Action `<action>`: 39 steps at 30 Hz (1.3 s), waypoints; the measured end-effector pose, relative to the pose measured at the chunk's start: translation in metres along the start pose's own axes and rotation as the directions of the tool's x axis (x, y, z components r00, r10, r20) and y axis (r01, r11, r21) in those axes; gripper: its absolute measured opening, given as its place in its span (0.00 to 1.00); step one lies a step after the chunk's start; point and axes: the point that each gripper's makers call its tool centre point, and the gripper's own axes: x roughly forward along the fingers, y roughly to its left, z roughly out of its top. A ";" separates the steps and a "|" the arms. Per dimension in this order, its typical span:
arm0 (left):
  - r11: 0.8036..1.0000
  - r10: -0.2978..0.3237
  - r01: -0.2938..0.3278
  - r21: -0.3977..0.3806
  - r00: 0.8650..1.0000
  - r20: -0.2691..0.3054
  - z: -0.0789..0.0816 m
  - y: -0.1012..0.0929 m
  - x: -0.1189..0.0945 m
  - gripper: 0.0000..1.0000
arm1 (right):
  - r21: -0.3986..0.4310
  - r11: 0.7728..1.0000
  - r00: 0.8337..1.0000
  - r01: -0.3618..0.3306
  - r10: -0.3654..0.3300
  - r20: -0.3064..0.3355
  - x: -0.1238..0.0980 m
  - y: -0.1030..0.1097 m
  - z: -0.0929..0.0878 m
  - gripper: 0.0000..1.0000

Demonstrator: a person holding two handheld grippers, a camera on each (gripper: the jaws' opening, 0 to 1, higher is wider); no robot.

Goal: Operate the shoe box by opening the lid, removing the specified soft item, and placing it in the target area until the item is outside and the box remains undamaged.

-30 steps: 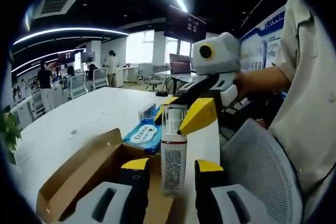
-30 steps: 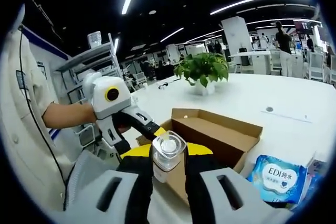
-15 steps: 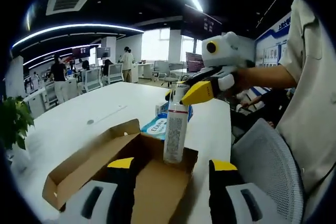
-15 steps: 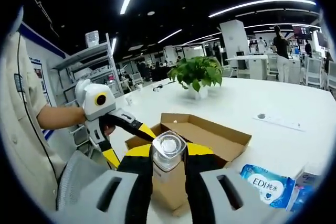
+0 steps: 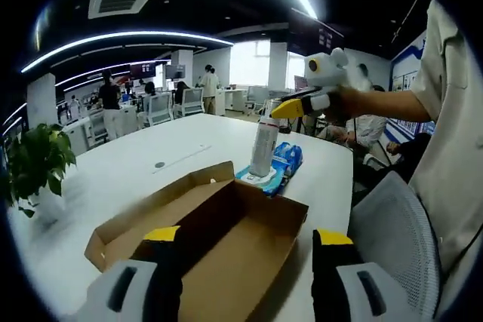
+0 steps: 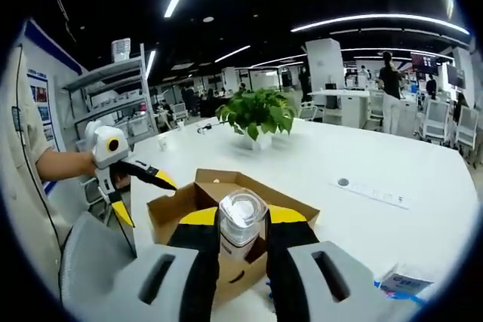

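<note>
The left gripper view looks along the open cardboard shoe box (image 5: 226, 239), which lies on the white table (image 5: 128, 179) with its lid flap folded out flat to the left; the part of the inside that shows is bare brown card. The left gripper (image 5: 245, 262) has its two yellow-tipped jaws spread wide apart over the near end of the box, holding nothing. Past the far end of the box, the right gripper (image 5: 290, 107) comes in from the right, clamped on the top of one white bottle (image 5: 264, 148). The bottle stands upright, outside the box, with its base on or just above a blue tissue pack (image 5: 275, 171); whether they touch I cannot tell. A second small blue pack lies just behind the first.

The right gripper view shows the same bottle (image 6: 241, 220) from the cap end, pinched between the right gripper's (image 6: 241, 243) jaws, with the box (image 6: 219, 209) behind it and the left gripper (image 6: 139, 190) reaching in from the left, jaws apart. A corner of the tissue pack (image 6: 404, 280) peeks in at lower right. One potted green plant (image 6: 256, 115) stands on the table beyond the box; it also sits at the left edge of the left gripper view. A grey mesh chair back (image 5: 400, 231) and a person's pale sleeve (image 5: 453, 111) stand to the right there
</note>
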 end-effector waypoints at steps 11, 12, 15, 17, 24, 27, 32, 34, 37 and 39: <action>0.997 0.072 -0.072 -0.027 0.997 -0.007 -0.011 0.013 -0.019 0.82 | -0.056 0.997 0.998 0.054 -0.056 -0.032 0.007 -0.037 -0.002 0.20; 0.997 0.074 -0.074 -0.028 0.997 -0.006 -0.011 0.013 -0.020 0.82 | -0.060 0.997 0.998 0.057 -0.059 -0.034 0.007 -0.039 -0.003 0.20; 0.995 0.089 -0.089 -0.033 0.996 -0.003 -0.013 0.016 -0.024 0.84 | -0.088 0.993 0.995 0.077 -0.082 -0.051 0.011 -0.051 -0.005 0.20; 0.994 0.100 -0.100 -0.037 0.995 -0.003 -0.014 0.018 -0.026 0.85 | -0.097 0.991 0.994 0.089 -0.095 -0.059 0.014 -0.059 -0.006 0.20; 0.989 0.142 -0.142 -0.045 0.990 -0.005 -0.019 0.025 -0.037 0.90 | -0.118 0.984 0.986 0.136 -0.146 -0.085 0.022 -0.086 -0.015 0.20; 0.986 0.159 -0.159 -0.049 0.987 -0.010 -0.022 0.027 -0.041 0.92 | -0.137 0.979 0.981 0.152 -0.166 -0.098 0.024 -0.096 -0.020 0.20; 0.982 0.179 -0.179 -0.062 0.984 -0.016 -0.027 0.029 -0.046 0.93 | -0.159 0.975 0.977 0.154 -0.175 -0.126 0.030 -0.110 -0.030 0.20; 0.980 0.186 -0.187 -0.066 0.982 -0.019 -0.028 0.030 -0.049 0.94 | -0.168 0.974 0.975 0.152 -0.176 -0.138 0.033 -0.116 -0.035 0.20; 0.977 0.200 -0.201 -0.070 0.979 -0.026 -0.032 0.032 -0.052 0.94 | -0.189 0.971 0.972 0.144 -0.175 -0.158 0.036 -0.122 -0.041 0.20; 0.975 0.206 -0.208 -0.075 0.978 -0.033 -0.034 0.033 -0.054 0.94 | -0.216 0.967 0.970 0.137 -0.176 -0.170 0.038 -0.127 -0.045 0.20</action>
